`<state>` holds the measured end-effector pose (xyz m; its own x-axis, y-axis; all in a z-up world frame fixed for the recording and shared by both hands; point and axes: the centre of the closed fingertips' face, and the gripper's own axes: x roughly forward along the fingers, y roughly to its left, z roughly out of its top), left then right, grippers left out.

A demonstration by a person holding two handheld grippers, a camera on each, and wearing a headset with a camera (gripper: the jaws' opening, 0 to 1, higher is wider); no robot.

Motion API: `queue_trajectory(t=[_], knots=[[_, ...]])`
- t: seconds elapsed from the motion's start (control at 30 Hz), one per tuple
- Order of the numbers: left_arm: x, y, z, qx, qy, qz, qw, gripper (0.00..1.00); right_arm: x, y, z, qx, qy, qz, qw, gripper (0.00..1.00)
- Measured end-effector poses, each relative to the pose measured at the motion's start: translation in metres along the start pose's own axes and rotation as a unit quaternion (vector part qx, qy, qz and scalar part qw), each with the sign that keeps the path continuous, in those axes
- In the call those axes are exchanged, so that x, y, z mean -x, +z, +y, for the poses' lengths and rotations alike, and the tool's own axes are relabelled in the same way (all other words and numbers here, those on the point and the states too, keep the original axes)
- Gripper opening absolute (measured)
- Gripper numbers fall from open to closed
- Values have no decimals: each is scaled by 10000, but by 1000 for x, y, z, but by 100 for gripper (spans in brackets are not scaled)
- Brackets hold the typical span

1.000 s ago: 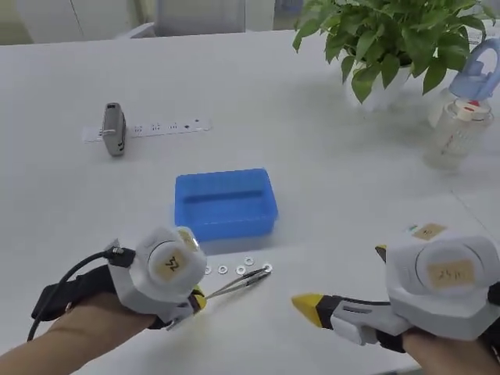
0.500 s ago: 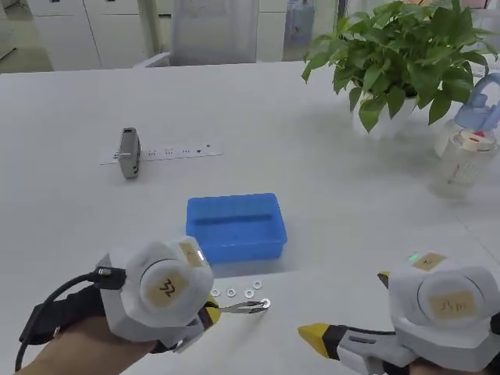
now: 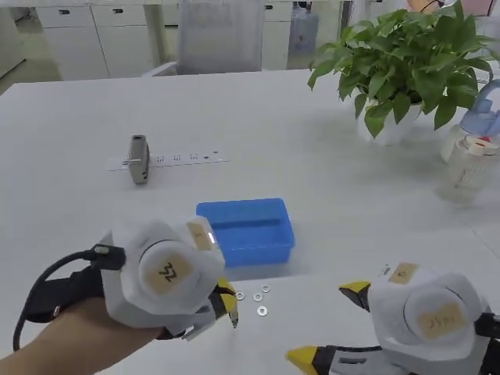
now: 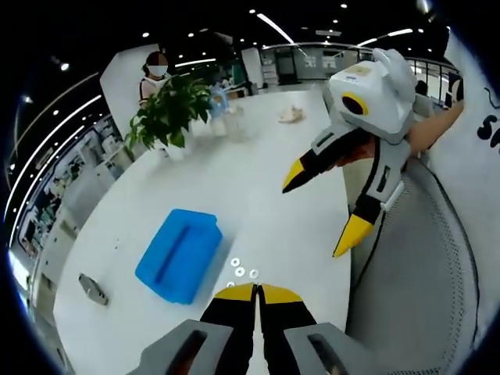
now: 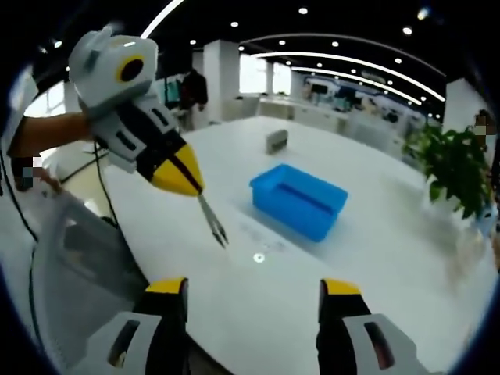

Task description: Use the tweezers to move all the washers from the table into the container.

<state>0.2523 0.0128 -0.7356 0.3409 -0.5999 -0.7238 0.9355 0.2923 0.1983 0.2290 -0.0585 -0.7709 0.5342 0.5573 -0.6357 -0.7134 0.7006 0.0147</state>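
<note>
My left gripper (image 3: 225, 295) is shut on thin metal tweezers (image 3: 233, 316), which stick out and point down a little above the white table (image 3: 351, 195). In the right gripper view the tweezers (image 5: 212, 221) hang clear of the surface, and I cannot tell whether their tips hold a washer. Several small washers (image 3: 262, 311) lie just in front of the blue container (image 3: 246, 226). They show as washers (image 4: 241, 272) beside the container (image 4: 180, 254) past my shut left gripper (image 4: 255, 291). My right gripper (image 3: 332, 324) is open and empty at the lower right.
A white power strip (image 3: 168, 158) with a grey adapter (image 3: 139, 148) lies at the back left. A potted plant (image 3: 406, 55) and a clear bottle (image 3: 469, 156) stand at the back right. The table's near edge (image 4: 348, 258) runs close behind the grippers.
The left gripper has risen and tipped, lifting the tweezers off the table by the washers so they point downward. The head camera has tilted up.
</note>
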Motion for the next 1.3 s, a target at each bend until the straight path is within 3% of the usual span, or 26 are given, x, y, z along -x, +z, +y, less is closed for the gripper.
queue_trajectory(t=[0.17,0.3,0.53,0.7,1.0,1.3], knots=[[11,7,-11,-362,-324,23,9988,0,-3,15,17,358,442,-57,9984,54],[17,13,-17,-511,-423,5,9978,0,-4,27,29,647,789,-62,9948,46],[24,25,-35,-759,-803,-45,9939,0,-11,34,52,1230,1327,89,9835,31],[28,32,-44,-955,-1060,-84,9897,0,-14,34,61,1447,1514,153,9777,24],[34,38,-53,-1240,-1303,-101,9836,0,-15,33,63,1496,1619,168,9753,13],[36,38,-60,-1258,-1275,-157,9837,0,-17,28,71,1561,1754,219,9718,8]])
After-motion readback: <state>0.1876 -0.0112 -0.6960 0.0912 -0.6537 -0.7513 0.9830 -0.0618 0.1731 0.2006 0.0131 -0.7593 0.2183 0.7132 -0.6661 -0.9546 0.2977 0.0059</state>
